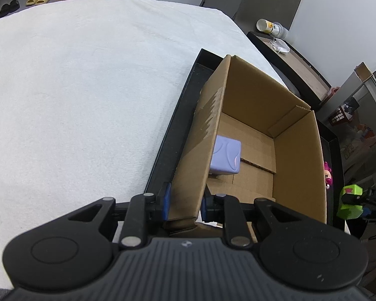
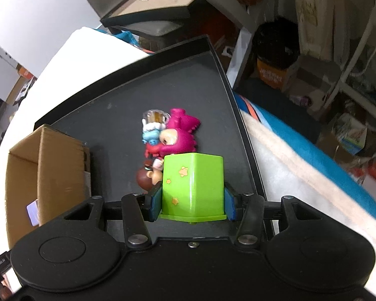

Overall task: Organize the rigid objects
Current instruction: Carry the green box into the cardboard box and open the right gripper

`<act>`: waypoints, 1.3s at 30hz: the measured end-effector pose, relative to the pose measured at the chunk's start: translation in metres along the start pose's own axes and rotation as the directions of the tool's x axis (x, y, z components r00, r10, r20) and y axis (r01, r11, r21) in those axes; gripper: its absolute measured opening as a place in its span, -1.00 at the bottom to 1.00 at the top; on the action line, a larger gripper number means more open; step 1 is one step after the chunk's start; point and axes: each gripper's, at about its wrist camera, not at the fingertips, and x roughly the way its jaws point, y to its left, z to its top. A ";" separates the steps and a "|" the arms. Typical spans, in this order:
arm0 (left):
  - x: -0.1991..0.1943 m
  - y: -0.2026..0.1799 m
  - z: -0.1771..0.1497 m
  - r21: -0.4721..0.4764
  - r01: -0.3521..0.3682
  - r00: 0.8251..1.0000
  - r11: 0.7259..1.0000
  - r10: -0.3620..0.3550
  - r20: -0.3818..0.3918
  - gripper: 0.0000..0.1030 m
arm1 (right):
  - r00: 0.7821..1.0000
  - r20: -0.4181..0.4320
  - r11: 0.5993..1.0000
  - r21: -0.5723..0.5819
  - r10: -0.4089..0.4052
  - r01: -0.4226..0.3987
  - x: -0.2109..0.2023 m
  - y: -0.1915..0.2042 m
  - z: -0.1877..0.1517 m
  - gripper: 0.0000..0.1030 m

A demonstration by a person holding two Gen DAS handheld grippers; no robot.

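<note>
Green box: my right gripper (image 2: 193,204) clamps a lime-green star-printed box (image 2: 193,183) by its two side faces; its long axis runs away from me along my fingers, closed end forward, flanged rim toward my palm.
Left grip: my left gripper (image 1: 185,202) pinches the near wall of the open cardboard box (image 1: 298,165), jaws narrow.
Inside carton: a lilac cube (image 1: 225,158) against the left wall.
Tray: black tray (image 2: 213,87) holding the carton and a heap of toy figures (image 2: 173,135), a magenta one uppermost.
Surface: white cloth-covered table (image 1: 75,100).
Room: cluttered shelves and boxes to my right.
</note>
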 end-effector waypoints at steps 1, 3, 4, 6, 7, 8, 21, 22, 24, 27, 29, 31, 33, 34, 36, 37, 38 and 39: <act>0.000 0.000 0.000 -0.001 0.001 1.000 1.000 -0.001 0.000 -0.60 | 1.000 0.004 1.000 -0.011 -0.002 0.003 -0.003 0.005 0.000 -0.08; 0.000 0.001 0.000 -0.003 0.005 1.000 1.000 -0.005 -0.001 -0.60 | 1.000 0.008 1.000 -0.029 0.001 -0.001 -0.008 0.014 0.000 -0.08; 0.000 0.001 0.000 -0.003 0.006 1.000 1.000 -0.006 -0.001 -0.60 | 1.000 0.010 0.999 -0.039 0.001 -0.001 -0.010 0.019 0.001 -0.08; 0.000 0.001 0.000 0.000 0.007 1.000 1.000 -0.007 -0.002 -0.60 | 1.000 0.015 0.998 -0.059 0.008 -0.007 -0.014 0.030 0.001 -0.08; -0.001 0.001 0.000 0.002 0.008 1.000 1.000 -0.008 -0.002 -0.60 | 1.000 0.016 0.998 -0.068 0.011 -0.010 -0.016 0.036 0.001 -0.08; -0.001 0.001 0.000 0.003 0.009 1.000 1.000 -0.009 -0.003 -0.60 | 1.000 0.020 0.997 -0.079 0.013 -0.011 -0.018 0.042 0.001 -0.08; 0.000 0.002 0.001 0.020 0.026 0.999 0.999 -0.026 -0.022 -0.59 | 0.997 0.053 0.979 -0.197 0.055 -0.044 -0.039 0.120 0.001 -0.08; 0.000 0.002 0.001 0.021 0.028 0.999 0.999 -0.027 -0.023 -0.59 | 0.997 0.054 0.977 -0.207 0.060 -0.048 -0.040 0.127 0.000 -0.08; 0.000 0.003 0.001 0.022 0.033 0.999 0.999 -0.032 -0.025 -0.58 | 0.996 0.052 0.972 -0.227 0.068 -0.054 -0.041 0.139 -0.001 -0.08; 0.000 0.004 0.001 0.023 0.040 0.999 0.999 -0.039 -0.030 -0.57 | 0.996 0.048 0.967 -0.248 0.076 -0.062 -0.041 0.154 -0.004 -0.08; 0.000 0.004 0.001 0.026 0.045 0.998 0.999 -0.044 -0.033 -0.57 | 0.996 0.045 0.963 -0.262 0.079 -0.065 -0.039 0.164 -0.006 -0.08; 0.000 0.005 0.001 0.026 0.050 0.998 0.998 -0.049 -0.032 -0.56 | 0.996 0.041 0.959 -0.275 0.079 -0.065 -0.038 0.172 -0.009 -0.08; 0.000 0.006 0.001 0.021 0.055 0.998 0.998 -0.055 -0.033 -0.55 | 0.996 0.036 0.956 -0.286 0.080 -0.066 -0.036 0.181 -0.011 -0.08; 0.000 0.006 0.001 0.017 0.058 0.998 0.998 -0.058 -0.034 -0.55 | 0.996 0.035 0.955 -0.289 0.080 -0.067 -0.036 0.186 -0.013 -0.08; 0.001 0.007 0.001 0.013 0.064 0.997 0.998 -0.063 -0.036 -0.55 | 0.996 0.032 0.952 -0.297 0.086 -0.072 -0.034 0.195 -0.015 -0.08; 0.001 0.007 0.002 0.013 0.066 0.997 0.998 -0.065 -0.036 -0.55 | 0.996 0.029 0.950 -0.302 0.087 -0.075 -0.032 0.200 -0.017 -0.08; 0.001 0.007 0.002 0.013 0.068 0.997 0.998 -0.067 -0.036 -0.54 | 0.996 0.025 0.949 -0.307 0.086 -0.074 -0.030 0.204 -0.018 -0.08; 0.001 0.008 0.002 0.013 0.069 0.997 0.998 -0.069 -0.037 -0.54 | 0.996 0.023 0.947 -0.314 0.085 -0.073 -0.028 0.209 -0.020 -0.08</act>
